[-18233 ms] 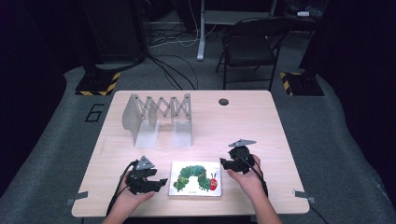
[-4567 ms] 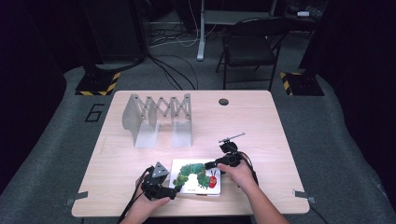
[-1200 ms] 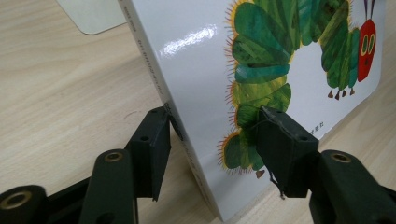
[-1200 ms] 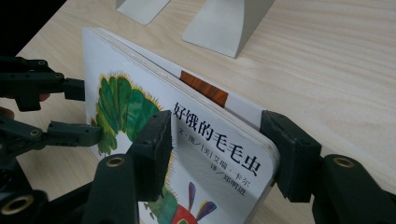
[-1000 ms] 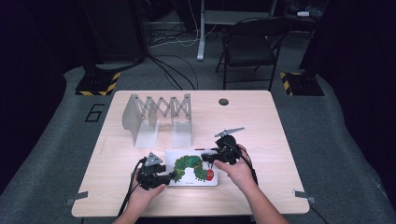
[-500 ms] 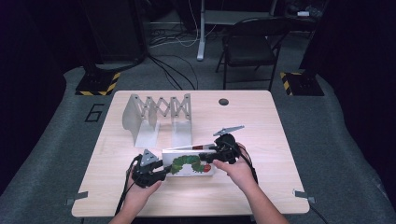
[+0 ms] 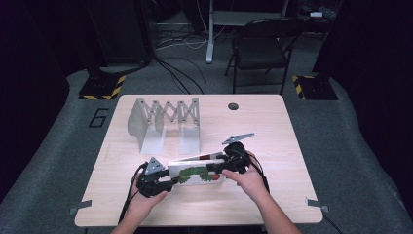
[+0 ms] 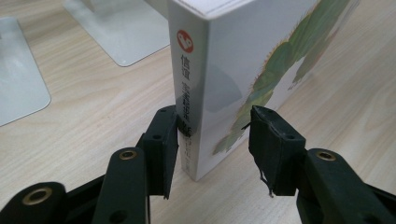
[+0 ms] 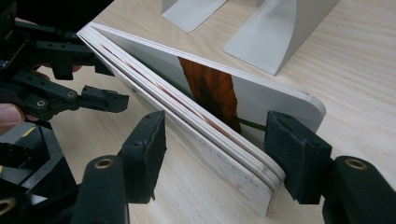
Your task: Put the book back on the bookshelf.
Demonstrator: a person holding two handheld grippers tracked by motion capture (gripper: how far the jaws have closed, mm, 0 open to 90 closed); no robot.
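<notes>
A picture book [image 7: 197,173] with a green caterpillar on its cover stands on its edge on the wooden worktop [image 7: 272,131], close to the person's side. It leans a little. A grey metal book rack [image 7: 165,122] with a zigzag back stands just behind it, not touching it.

The left gripper [image 7: 168,183] is at the spine end of the book. In the left gripper view, the white spine [image 8: 191,93] with a red dot and small print stands between the two black jaws. The left one touches the spine. The right one stands a little way off the caterpillar cover. These jaws have just been opening, so they sit loosely around the book and do not squeeze it.

The right gripper [image 7: 221,165] is at the other end, where the thick pages [image 9: 205,126] fan apart a bit. In the right gripper view, an orange-brown picture [image 9: 208,88] shows on one page. The right jaw rests against the back board. The left jaw is clear of the front, with a gap. These jaws have also just been opening, with the book between them.

A hand [image 7: 248,178] holds the right gripper.
</notes>
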